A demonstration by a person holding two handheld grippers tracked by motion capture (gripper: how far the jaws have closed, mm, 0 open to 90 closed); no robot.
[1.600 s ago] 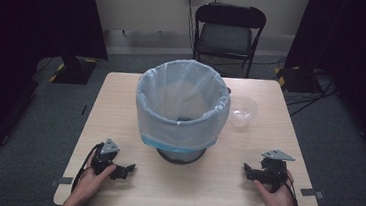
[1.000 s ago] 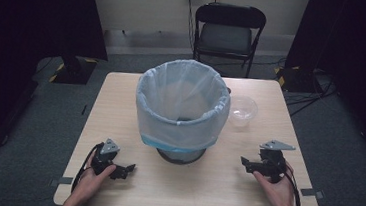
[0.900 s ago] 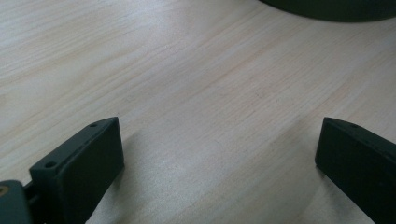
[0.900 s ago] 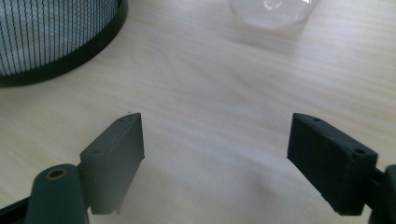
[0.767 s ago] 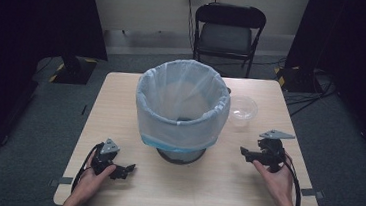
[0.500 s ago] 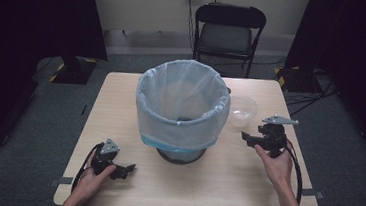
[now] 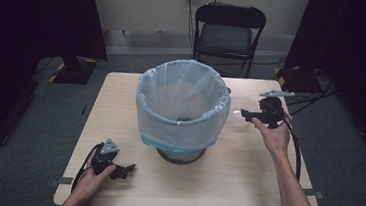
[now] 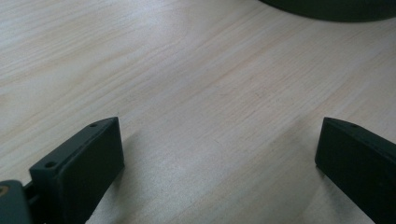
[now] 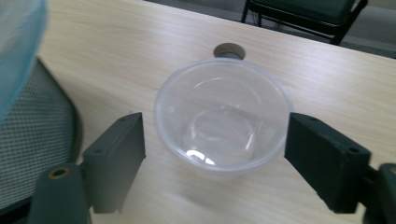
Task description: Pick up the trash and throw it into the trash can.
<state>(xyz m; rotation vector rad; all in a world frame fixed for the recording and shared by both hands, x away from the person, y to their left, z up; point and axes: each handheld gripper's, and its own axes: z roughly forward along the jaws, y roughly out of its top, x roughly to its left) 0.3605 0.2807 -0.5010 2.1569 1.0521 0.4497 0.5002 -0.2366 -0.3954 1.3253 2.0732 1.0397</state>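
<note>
Now clear plastic bowl (image 9: 223, 119) upright, empty, between spread right gripper (image 9: 215, 151) fingers, left gripper (image 8: 219, 158) likewise spread

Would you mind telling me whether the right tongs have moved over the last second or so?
Yes. The right tongs moved away from the table's near edge, up to the clear bowl beside the lined bin.

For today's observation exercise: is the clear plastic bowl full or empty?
Empty: the table's wood grain shows straight through the clear plastic bowl, upright between the right gripper's open jaws.
</note>
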